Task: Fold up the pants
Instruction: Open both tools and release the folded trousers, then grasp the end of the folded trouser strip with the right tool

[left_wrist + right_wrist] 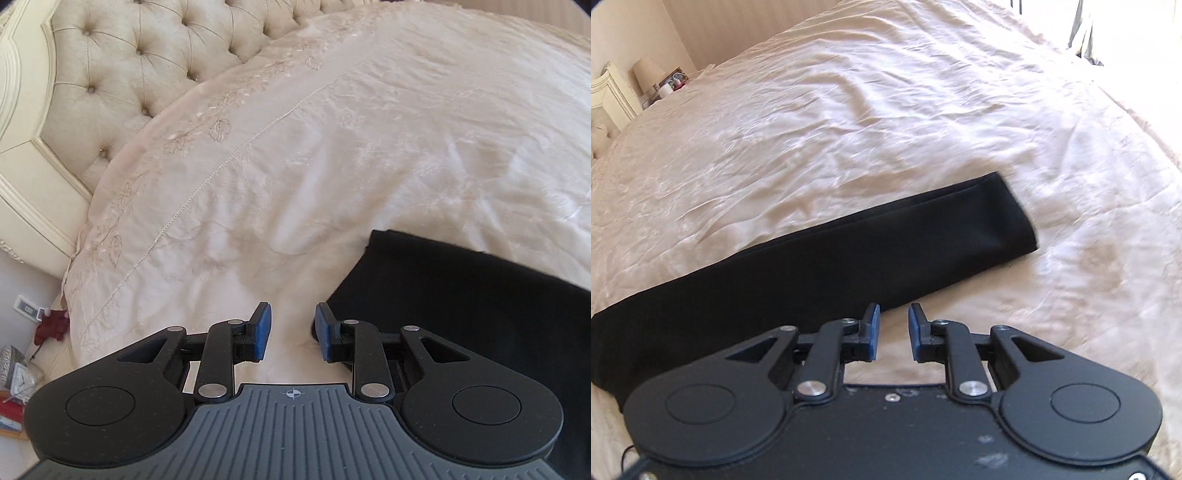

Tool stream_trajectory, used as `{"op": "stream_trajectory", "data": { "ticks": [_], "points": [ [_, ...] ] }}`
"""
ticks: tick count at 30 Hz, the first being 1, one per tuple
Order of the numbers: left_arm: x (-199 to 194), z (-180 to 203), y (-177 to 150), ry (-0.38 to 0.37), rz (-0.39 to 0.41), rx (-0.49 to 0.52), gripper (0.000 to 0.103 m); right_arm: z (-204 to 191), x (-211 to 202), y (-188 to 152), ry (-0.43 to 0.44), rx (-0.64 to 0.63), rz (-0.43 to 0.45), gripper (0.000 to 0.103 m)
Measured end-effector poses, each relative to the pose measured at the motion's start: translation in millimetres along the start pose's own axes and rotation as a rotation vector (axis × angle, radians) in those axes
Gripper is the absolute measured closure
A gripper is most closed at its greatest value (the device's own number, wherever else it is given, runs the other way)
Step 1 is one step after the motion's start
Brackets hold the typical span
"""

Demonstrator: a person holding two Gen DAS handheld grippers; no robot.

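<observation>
Black pants (pixel 849 254) lie flat on the cream bedspread, folded lengthwise into one long strip that runs from lower left to the leg end at the right (pixel 1008 214). In the left wrist view their wide end (pixel 461 295) lies at the lower right. My left gripper (pixel 291 330) is open and empty, just left of that end's edge, above the bedspread. My right gripper (pixel 894 330) is open and empty, at the near edge of the strip around its middle.
The bedspread (pixel 332 129) covers the whole bed. A tufted headboard (pixel 129 66) stands at the far left. A bedside table with small items (pixel 18 369) is at the lower left. A lamp (pixel 646 74) and a window (pixel 1126 29) are far off.
</observation>
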State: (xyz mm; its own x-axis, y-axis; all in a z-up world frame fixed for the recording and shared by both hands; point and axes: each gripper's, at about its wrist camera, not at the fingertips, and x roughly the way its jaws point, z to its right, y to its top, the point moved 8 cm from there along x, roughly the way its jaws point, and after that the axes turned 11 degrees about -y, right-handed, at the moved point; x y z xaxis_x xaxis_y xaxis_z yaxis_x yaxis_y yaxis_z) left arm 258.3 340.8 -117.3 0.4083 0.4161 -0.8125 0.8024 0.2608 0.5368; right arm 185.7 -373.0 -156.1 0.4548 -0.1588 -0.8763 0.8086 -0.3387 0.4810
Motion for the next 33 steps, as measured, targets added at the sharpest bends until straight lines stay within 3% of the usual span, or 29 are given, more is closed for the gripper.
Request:
{"op": "stream_trajectory", "data": {
  "ticks": [3, 9, 13, 19, 23, 24, 25, 26, 31, 33],
  "points": [
    [-34.8, 39.6, -5.0, -0.134, 0.009, 0.001, 0.075, 33.2, 14.4, 24.4, -0.037, -0.013, 0.024, 0.081],
    [-91.5, 163.0, -58.5, -0.483, -0.066, 0.059, 0.075, 49.8, 52.7, 63.2, -0.068, -0.032, 0.041, 0.078],
    [-114.4, 232.0, -93.6, -0.614, -0.112, 0.146, 0.075, 44.3, 76.3, 79.4, -0.074, -0.069, 0.043, 0.077],
    [-121.0, 279.7, -120.3, -0.663, -0.157, 0.224, 0.075, 41.2, 101.0, 96.7, -0.047, -0.090, 0.024, 0.075],
    [-119.3, 292.3, -125.7, -0.648, -0.166, 0.258, 0.075, 38.4, 117.1, 98.1, -0.024, -0.099, -0.003, 0.073],
    [-118.7, 294.9, -126.1, -0.644, -0.168, 0.265, 0.075, 37.2, 117.4, 97.4, -0.018, -0.107, -0.006, 0.076],
    [-117.1, 298.3, -125.4, -0.641, -0.167, 0.274, 0.075, 35.1, 118.5, 96.1, -0.013, -0.120, -0.010, 0.090],
    [-117.2, 300.7, -124.8, -0.641, -0.163, 0.280, 0.075, 31.7, 118.1, 94.1, -0.006, -0.139, -0.022, 0.093],
    [-119.2, 320.2, -119.5, -0.652, -0.136, 0.318, 0.075, 27.1, 95.5, 115.4, -0.012, -0.150, 0.091, 0.093],
    [-117.7, 334.1, -120.5, -0.666, -0.144, 0.341, 0.075, 35.2, 106.9, 121.7, 0.010, -0.080, 0.046, 0.093]
  ]
}}
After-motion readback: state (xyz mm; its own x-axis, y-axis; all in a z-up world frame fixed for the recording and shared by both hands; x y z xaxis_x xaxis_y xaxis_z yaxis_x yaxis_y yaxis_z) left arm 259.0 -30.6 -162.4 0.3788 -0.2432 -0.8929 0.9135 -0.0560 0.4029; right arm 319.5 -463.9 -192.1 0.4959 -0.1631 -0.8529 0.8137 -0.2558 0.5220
